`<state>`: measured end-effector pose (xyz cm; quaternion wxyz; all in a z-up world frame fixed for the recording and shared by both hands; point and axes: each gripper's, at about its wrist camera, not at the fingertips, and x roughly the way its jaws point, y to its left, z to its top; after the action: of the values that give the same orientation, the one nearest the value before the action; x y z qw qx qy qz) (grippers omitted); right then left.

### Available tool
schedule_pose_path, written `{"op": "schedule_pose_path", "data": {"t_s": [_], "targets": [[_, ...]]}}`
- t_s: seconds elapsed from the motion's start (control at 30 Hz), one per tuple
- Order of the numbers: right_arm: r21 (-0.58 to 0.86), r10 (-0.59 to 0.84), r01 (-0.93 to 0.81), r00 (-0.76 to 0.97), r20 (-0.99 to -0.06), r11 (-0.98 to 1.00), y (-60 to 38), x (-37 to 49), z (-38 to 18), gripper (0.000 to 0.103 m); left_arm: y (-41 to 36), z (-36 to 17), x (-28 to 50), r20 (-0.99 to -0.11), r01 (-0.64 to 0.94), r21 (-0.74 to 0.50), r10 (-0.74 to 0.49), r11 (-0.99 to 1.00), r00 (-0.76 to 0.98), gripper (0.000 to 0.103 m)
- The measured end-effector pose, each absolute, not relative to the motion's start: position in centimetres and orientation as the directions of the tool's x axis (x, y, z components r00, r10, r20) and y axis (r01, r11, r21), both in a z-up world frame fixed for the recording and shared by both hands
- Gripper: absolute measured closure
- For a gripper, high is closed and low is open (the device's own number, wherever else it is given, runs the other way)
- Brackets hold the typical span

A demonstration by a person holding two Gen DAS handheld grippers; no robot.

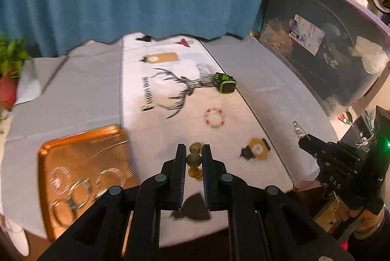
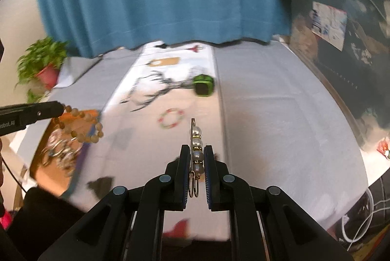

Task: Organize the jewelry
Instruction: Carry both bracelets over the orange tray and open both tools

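Carrying one piece each: left claw (image 1: 194, 158) clamps a bead bracelet (image 2: 82, 125), its loop dangling over the orange tray (image 1: 82, 158) to its left, likely the drop spot. Right claw (image 2: 197, 158) pinches a pearl pin (image 2: 196, 153) lengthwise, above bare table (image 2: 268, 115).

A grey-clothed bench (image 1: 256, 80) carries a white printed runner (image 1: 170, 95), an orange metal tray (image 1: 80, 158), a green-black box (image 1: 224, 83) and a red-green beaded bracelet (image 1: 215, 117).
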<state>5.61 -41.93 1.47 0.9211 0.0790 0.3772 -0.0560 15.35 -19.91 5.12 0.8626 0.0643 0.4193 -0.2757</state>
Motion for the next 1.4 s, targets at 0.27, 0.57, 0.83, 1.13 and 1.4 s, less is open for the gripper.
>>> {"op": "schedule_pose_path", "data": {"t_s": [0.27, 0.57, 0.83, 1.13, 1.4], "targets": [[0.104, 0.054, 0.027, 0.712, -0.700, 0.994, -33.6, 0.9, 3.1, 0.091, -12.0, 6.8, 8.7, -0.716, 0.501, -0.116, -0.422, 0.858, 0.556, 0.093], [0.090, 0.162, -0.141, 0.670, -0.724, 0.986, -24.8, -3.2, 3.0, 0.091, -4.8, 6.2, 2.3, -0.700, 0.449, -0.144, -0.412, 0.882, 0.583, 0.093], [0.055, 0.192, -0.229, 0.639, -0.745, 0.972, -20.1, -5.0, 2.7, 0.091, -0.7, 5.3, 0.2, -0.690, 0.401, -0.188, -0.411, 0.897, 0.595, 0.093], [0.031, 0.186, -0.252, 0.621, -0.761, 0.967, -18.1, -4.8, 2.5, 0.091, 1.0, 4.7, 0.0, -0.685, 0.390, -0.206, -0.417, 0.897, 0.597, 0.093], [0.026, 0.186, -0.268, 0.593, -0.783, 0.963, -16.9, -3.5, 1.4, 0.091, 2.0, 4.2, 1.3, -0.690, 0.378, -0.218, -0.416, 0.900, 0.593, 0.093]]}}
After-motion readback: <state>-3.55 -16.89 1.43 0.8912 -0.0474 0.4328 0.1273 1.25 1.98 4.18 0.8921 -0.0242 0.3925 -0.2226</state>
